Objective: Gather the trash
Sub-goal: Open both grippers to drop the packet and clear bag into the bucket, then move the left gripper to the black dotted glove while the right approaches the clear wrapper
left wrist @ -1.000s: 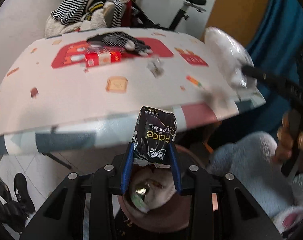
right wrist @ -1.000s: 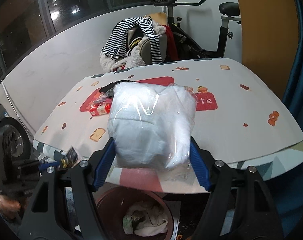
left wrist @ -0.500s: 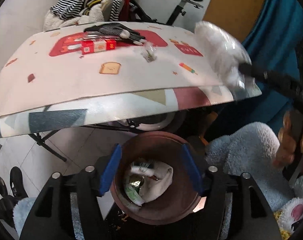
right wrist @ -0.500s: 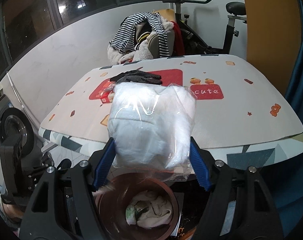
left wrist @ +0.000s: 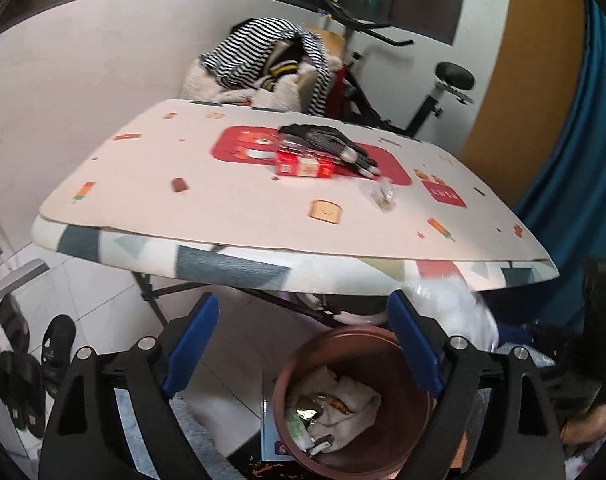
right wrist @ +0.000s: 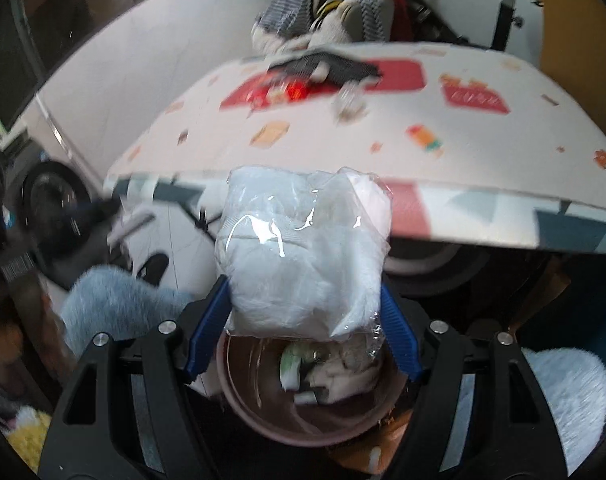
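Observation:
My right gripper point(right wrist: 303, 320) is shut on a clear plastic bag stuffed with white tissue point(right wrist: 303, 256) and holds it right above the brown trash bin point(right wrist: 263, 420) on the floor. My left gripper point(left wrist: 303, 340) has its jaws still opening wide, with nothing between them. It sits to the left of the bin point(left wrist: 383, 340), which holds wrappers and white tissue. The bag point(left wrist: 459, 312) shows blurred beyond my left gripper's right finger. On the table point(left wrist: 223, 184) lie a crumpled clear wrapper point(left wrist: 383, 196) and a red box point(left wrist: 303, 166).
A black glove point(left wrist: 331, 144) lies beside the red box. Striped clothes point(left wrist: 271, 56) are piled on a chair behind the table, with an exercise bike point(left wrist: 443, 92) to the right. Black shoes point(left wrist: 55, 352) stand on the floor at left. A blue fluffy rug point(right wrist: 559, 392) lies beside the bin.
My left gripper let go of the dark tissue packet over the bin, opened wide and swung up and left. My right gripper came down with the bag to just above the bin.

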### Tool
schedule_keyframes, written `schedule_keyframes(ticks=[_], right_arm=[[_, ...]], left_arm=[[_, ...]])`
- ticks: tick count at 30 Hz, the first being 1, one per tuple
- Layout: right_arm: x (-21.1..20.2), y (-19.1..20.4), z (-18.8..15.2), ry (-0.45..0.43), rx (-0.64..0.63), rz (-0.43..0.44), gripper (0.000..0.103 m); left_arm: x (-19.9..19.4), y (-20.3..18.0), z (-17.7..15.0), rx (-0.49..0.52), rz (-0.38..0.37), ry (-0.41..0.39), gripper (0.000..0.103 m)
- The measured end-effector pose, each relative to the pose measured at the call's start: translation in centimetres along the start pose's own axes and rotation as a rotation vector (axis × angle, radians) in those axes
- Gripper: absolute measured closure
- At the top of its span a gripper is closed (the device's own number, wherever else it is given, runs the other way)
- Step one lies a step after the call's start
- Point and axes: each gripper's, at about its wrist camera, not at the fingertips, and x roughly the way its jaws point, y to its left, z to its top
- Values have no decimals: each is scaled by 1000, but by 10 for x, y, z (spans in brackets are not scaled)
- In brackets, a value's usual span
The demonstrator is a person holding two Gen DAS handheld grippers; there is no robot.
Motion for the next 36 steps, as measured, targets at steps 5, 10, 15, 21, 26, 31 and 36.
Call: schedule_keyframes(ticks=[5,10,15,21,26,31,36], right_arm=[[14,9,-7,61,-35,4,31],[27,14,-13,127,-50,17,31],[37,16,-15,163,-57,-3,31],[41,8,-14,167,-4,5,25],[42,8,-12,156,18,17,14],[38,9,-10,131,19,15,9],[30,3,-6,86,43,11,9]], left_arm=[[-1,11,-1,-22,25,-6,17],[1,14,-5,-26,33,-4,17],[4,16,-9,-33,29,5,17],[7,20,-11,-44,26,16,17],[8,20,-12,-45,26,18,17],[10,21,-13,-51,29,26,17],[13,22,-15,-58,27,37,17]])
